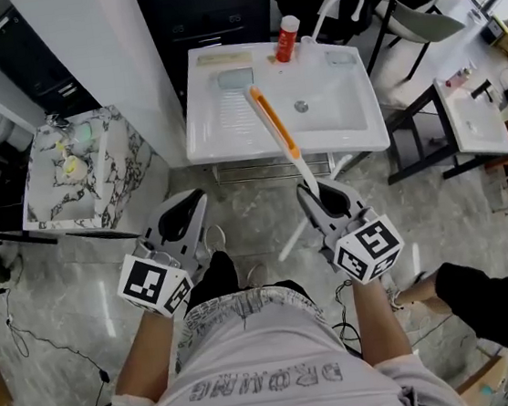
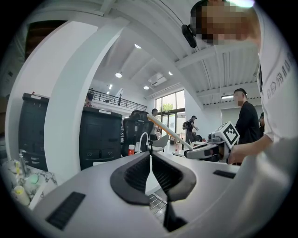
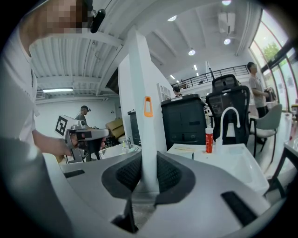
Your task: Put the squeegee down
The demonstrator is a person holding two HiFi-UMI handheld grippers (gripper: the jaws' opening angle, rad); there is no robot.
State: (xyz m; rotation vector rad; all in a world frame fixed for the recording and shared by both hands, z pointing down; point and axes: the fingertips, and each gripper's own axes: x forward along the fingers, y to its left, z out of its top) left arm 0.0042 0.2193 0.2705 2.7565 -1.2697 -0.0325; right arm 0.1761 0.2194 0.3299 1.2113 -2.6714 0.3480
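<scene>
Your right gripper (image 3: 149, 173) is pinching the squeegee (image 1: 273, 121) by the end of its white handle. Its orange-trimmed head slants out over the white sink (image 1: 199, 142). Your left gripper (image 2: 150, 157) is alongside, jaws pressed together on nothing.

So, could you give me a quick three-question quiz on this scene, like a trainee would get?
1. Which gripper holds the squeegee? A) left B) right C) neither
2. True or false: the red bottle lies on the floor.
3. Fill in: in the head view, the squeegee's far end shows over the white ____.

Key:
1. B. The right gripper is clamped on its white handle.
2. False. It stands on the back rim of the sink, beside the tap.
3. Sink.
</scene>
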